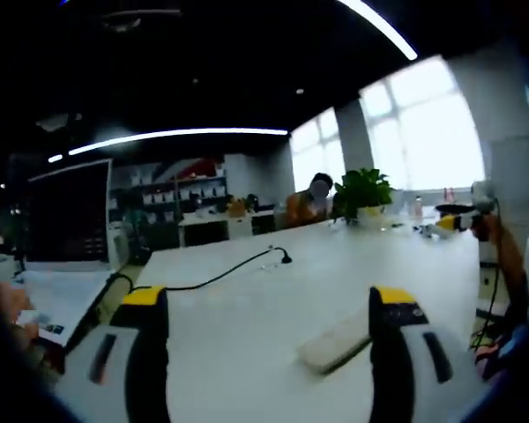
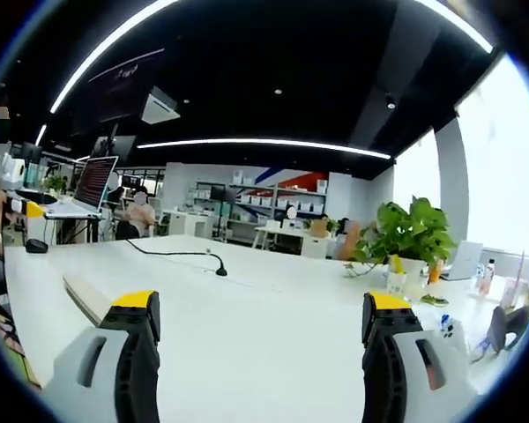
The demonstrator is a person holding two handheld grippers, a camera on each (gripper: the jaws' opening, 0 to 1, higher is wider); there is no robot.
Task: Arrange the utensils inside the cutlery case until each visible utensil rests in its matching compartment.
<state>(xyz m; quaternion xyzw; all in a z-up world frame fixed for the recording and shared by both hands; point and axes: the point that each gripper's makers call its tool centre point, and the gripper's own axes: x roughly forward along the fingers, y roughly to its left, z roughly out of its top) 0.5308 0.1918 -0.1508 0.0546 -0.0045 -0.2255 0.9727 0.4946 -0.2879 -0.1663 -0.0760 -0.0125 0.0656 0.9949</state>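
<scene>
A flat, pale, oblong object, taken with some reserve to be the cutlery case (image 1: 338, 342) since the picture is soft, is seen in the left gripper view lying on the table (image 1: 335, 273) just ahead of the left gripper (image 1: 269, 308). It is placed toward the right-hand jaw of that gripper, its near end passing behind the yellow tip of that jaw, and its long axis is set on a slant, running from lower left to upper right across the view. In the right gripper view the same object is seen at the left edge of the table, its long axis running away toward the upper left, well to the left of the right gripper (image 2: 260, 308). The left gripper is therefore judged the nearer of the two, and a short reach forward and slightly to the right is what would be called for.

Both pairs of jaws are held spread wide, with nothing between them. No loose utensils can be made out on the table, and it cannot be told whether any lie inside the case.

The table is white, smooth and broad. A black cable (image 1: 238, 269) is laid across it, ending in a small dark plug. A potted plant (image 2: 412, 231) is stood at the far edge near bright windows, and a laptop (image 2: 90, 187) is set at the far left. Seated people, shelving and strip lights are seen beyond in an open office.
</scene>
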